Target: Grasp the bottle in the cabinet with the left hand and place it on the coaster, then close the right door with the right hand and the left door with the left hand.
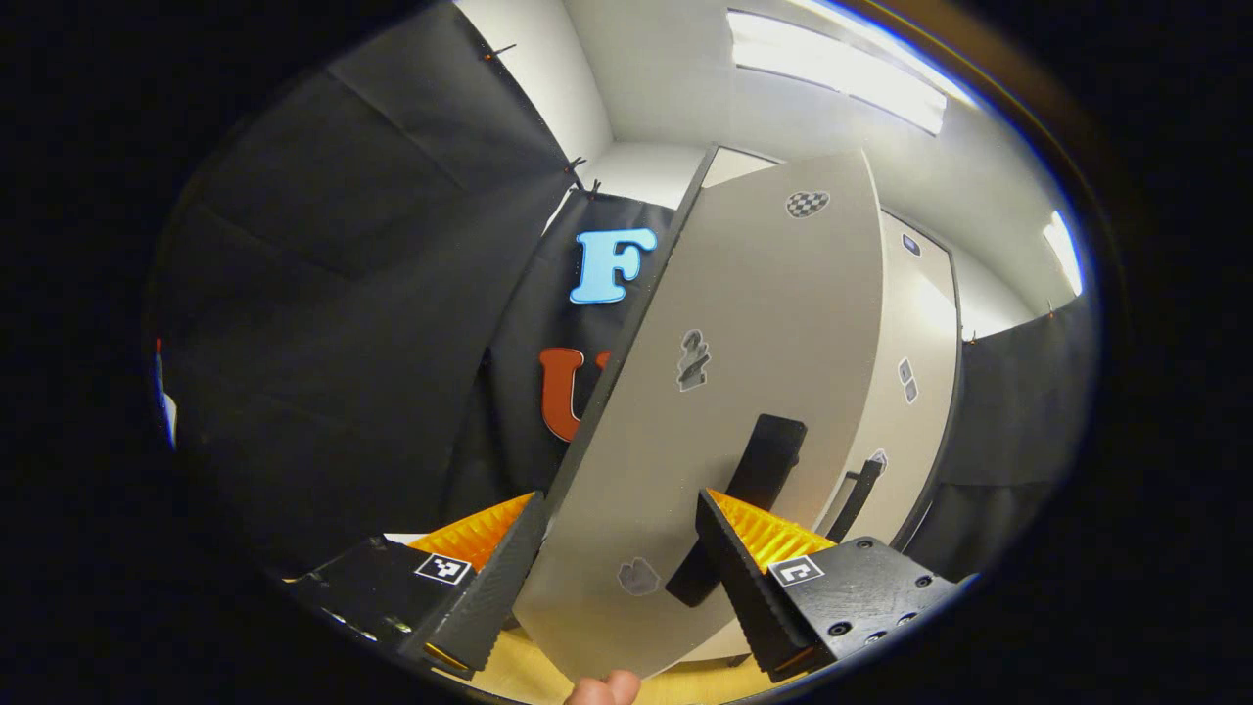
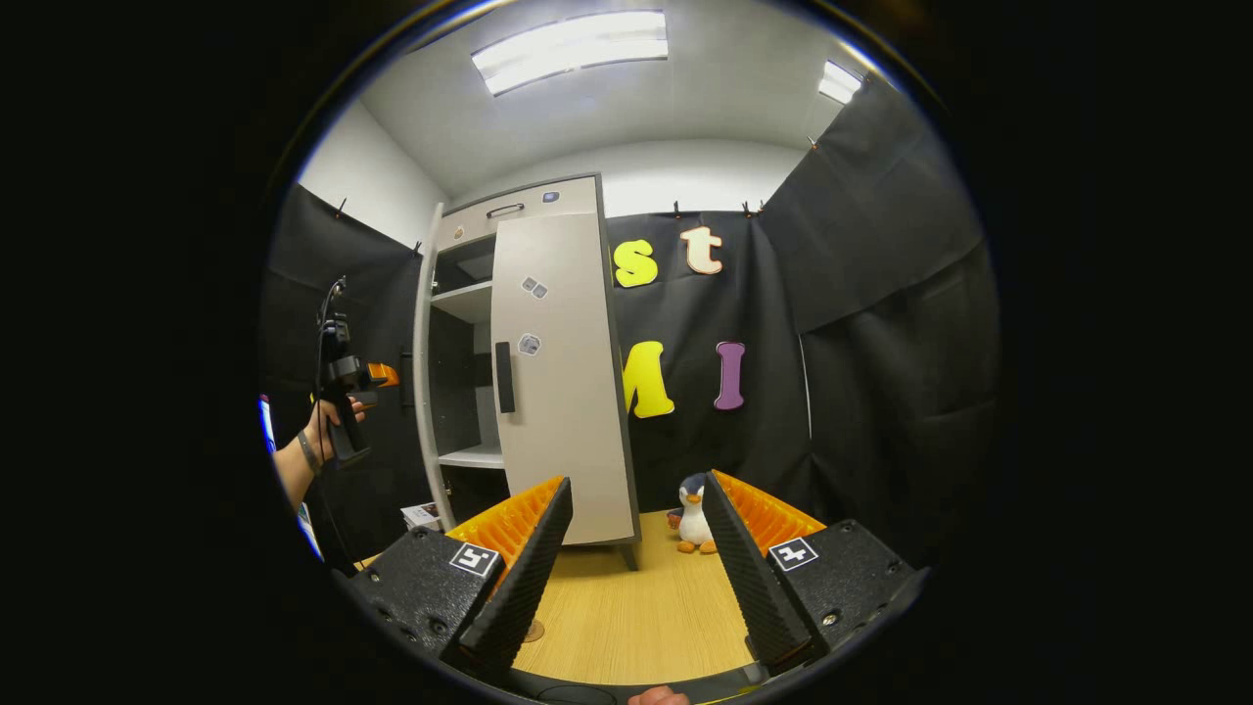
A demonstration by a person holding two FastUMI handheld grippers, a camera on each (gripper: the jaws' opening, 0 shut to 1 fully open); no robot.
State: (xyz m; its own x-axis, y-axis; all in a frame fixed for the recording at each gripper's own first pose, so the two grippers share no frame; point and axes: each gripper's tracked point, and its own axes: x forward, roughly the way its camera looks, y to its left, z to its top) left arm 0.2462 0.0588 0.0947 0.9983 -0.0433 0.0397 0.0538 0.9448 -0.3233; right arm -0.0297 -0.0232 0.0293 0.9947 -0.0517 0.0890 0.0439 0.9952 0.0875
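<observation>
The cabinet's left door (image 1: 744, 323) swings out and stands close before my left gripper (image 1: 622, 504). That gripper is open, with the door's edge and lower panel lying between its fingers and the black handle (image 1: 773, 460) just beyond. In the right gripper view, a hand holds the left gripper (image 2: 380, 374) beside the left door (image 2: 423, 372), which is seen edge-on. The right door (image 2: 558, 392) lies flat against the cabinet front. My right gripper (image 2: 636, 482) hangs open over the table, with nothing between its fingers. A small brown disc (image 2: 533, 631) peeks out beside one finger (image 2: 519, 568).
The cabinet's left half is open, with white shelves (image 2: 470, 455) in view. A penguin plush (image 2: 695, 514) stands on the wooden table (image 2: 636, 617) right of the cabinet. Black cloth walls close in on both sides. The right door (image 1: 915, 362) and its handle (image 1: 859, 497) sit behind the left one.
</observation>
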